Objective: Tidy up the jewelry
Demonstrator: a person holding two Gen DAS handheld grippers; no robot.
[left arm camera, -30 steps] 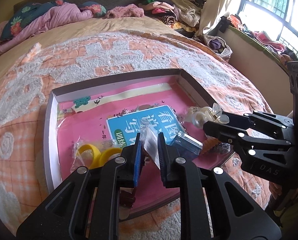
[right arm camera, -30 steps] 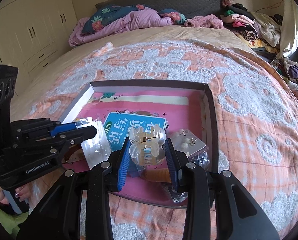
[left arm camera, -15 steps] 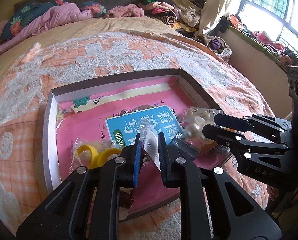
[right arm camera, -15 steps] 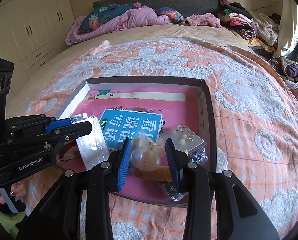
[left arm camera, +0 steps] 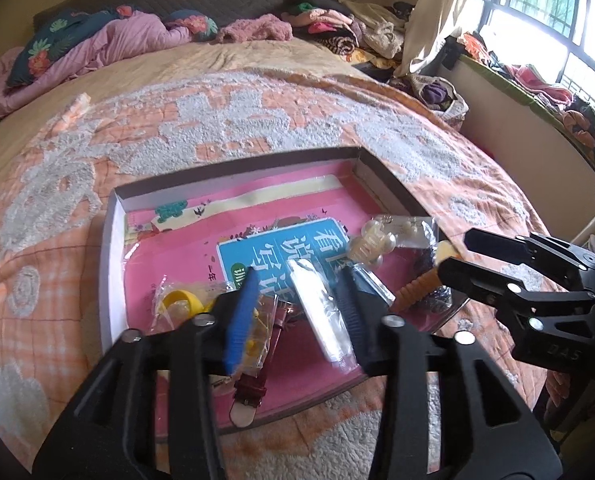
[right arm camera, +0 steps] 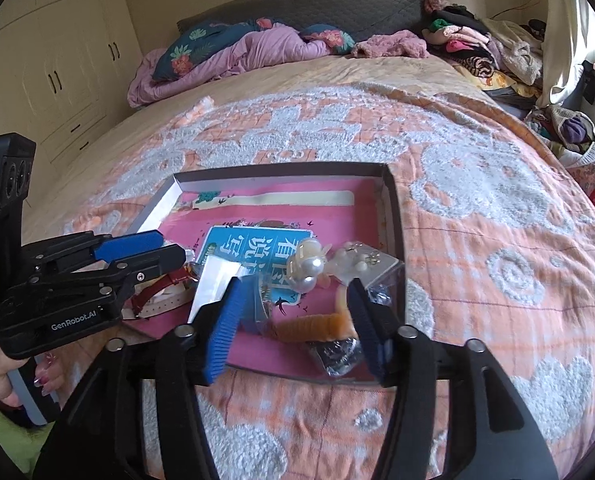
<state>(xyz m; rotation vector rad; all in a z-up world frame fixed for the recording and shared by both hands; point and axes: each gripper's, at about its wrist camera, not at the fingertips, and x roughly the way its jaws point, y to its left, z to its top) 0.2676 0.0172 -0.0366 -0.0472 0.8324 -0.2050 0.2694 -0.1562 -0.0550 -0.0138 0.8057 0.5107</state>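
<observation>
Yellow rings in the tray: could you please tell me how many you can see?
2. One yellow ring lies in a clear packet near the tray's left wall; the second yellow ring shows just behind the left tongs' blue pad. Others may be hidden.

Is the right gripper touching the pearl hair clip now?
Apart. In the right wrist view the right gripper has just opened, and the pearl hair clip lies in the box beyond its fingers, clear of both.

Two black handheld grippers with blue ribbed pads [right arm camera: 221, 332] and silver screws; the left gripper [right arm camera: 145, 250], at left, reads "GenRobot.AI".
</observation>
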